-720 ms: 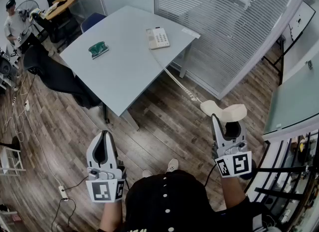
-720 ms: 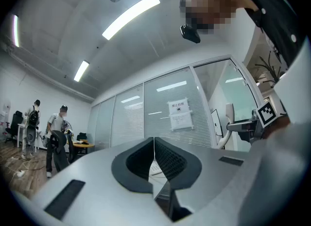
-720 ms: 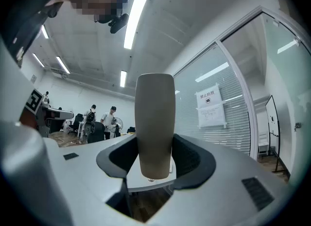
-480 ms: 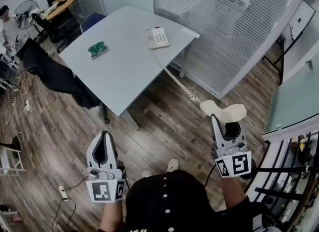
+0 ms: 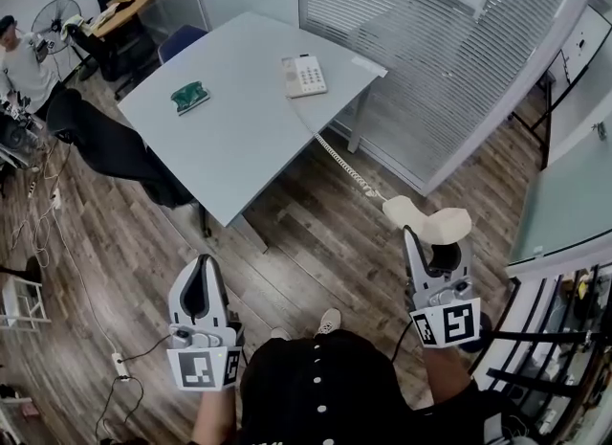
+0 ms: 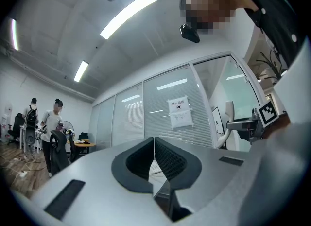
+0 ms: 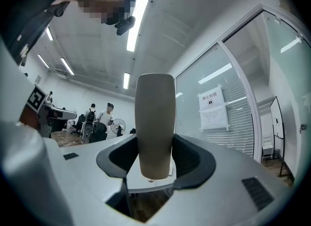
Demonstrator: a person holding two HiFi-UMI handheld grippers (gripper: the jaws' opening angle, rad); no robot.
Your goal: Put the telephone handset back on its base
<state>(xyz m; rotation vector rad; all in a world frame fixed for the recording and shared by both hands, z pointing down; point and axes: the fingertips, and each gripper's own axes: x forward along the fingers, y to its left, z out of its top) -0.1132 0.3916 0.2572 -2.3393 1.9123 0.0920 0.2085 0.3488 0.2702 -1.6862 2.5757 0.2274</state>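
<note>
Right gripper (image 7: 155,159): fingers clamped on the cream telephone handset (image 7: 155,118), which lies crosswise between them. Left gripper (image 6: 154,159): fingers together, nothing between them. Telephone base (image 5: 303,75) sits on the grey table (image 5: 239,146), well ahead of both sets of fingertips. Coiled cord (image 5: 344,166) runs from the table edge to the handset.

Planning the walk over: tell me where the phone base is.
In the head view, the phone base sits near the far right edge of the table, right of the green object.
</note>
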